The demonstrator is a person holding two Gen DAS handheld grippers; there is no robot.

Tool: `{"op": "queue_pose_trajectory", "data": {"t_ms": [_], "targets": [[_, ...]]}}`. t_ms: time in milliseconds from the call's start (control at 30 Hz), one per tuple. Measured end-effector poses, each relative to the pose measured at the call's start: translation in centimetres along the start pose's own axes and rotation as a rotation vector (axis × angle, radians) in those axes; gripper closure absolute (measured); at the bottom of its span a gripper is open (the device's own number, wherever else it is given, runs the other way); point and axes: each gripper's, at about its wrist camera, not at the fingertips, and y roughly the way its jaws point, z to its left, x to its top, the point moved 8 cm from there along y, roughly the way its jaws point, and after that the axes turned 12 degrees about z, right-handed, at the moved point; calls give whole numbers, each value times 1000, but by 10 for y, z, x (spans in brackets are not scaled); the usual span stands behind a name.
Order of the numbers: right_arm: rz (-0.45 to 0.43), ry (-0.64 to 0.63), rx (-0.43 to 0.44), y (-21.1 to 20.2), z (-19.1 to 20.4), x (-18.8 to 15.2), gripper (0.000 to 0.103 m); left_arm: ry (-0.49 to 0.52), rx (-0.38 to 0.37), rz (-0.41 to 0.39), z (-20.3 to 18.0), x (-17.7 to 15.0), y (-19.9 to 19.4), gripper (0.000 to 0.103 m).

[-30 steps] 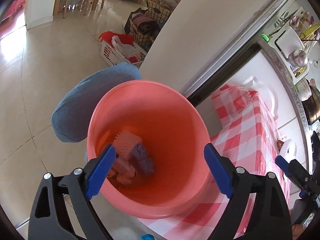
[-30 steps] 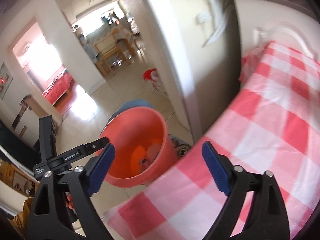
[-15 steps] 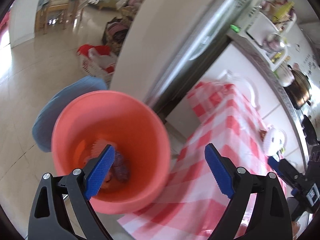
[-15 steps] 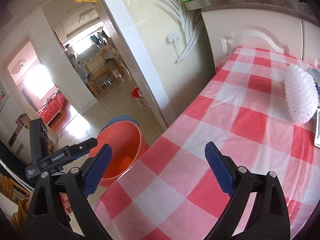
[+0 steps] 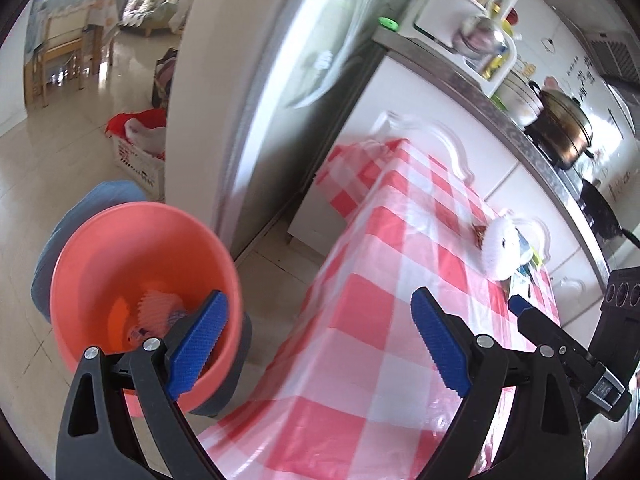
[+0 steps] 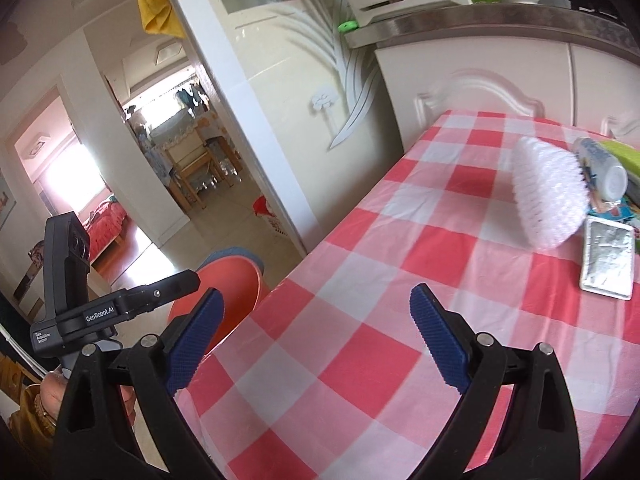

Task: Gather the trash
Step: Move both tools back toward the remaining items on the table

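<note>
A salmon-pink bucket point(image 5: 132, 264) stands on the floor by the table's near-left corner, with foam netting and wrappers point(image 5: 158, 312) in its bottom. My left gripper point(image 5: 318, 340) is open and empty, over the gap between bucket and table. My right gripper point(image 6: 316, 338) is open and empty above the red-and-white checked tablecloth point(image 6: 400, 300). On the cloth's far right lie a white foam net point(image 6: 546, 192), a small bottle point(image 6: 600, 164), a silver foil packet point(image 6: 608, 258) and green packaging point(image 6: 624, 152). The bucket point(image 6: 224, 288) shows past the table edge.
A white sliding door point(image 5: 248, 92) and white cabinets point(image 6: 480, 76) bound the table's far side. The counter holds a pot point(image 5: 560, 124) and a dish rack point(image 5: 460, 12). A blue cushion point(image 5: 88, 208) sits behind the bucket. A white basket point(image 5: 140, 152) stands on the tiled floor.
Both grippers swung right, away from the bucket and toward the table. The left one rose and rolled. The trash at the table's far end came into the right wrist view.
</note>
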Motion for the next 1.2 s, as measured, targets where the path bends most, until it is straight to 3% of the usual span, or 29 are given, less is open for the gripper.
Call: {"op": "queue_pose_trajectory", "data": {"t_ms": [1200], "targets": [[-240, 312, -80, -126, -175, -14, 4, 300, -46, 78, -187, -16, 34, 11]]}}
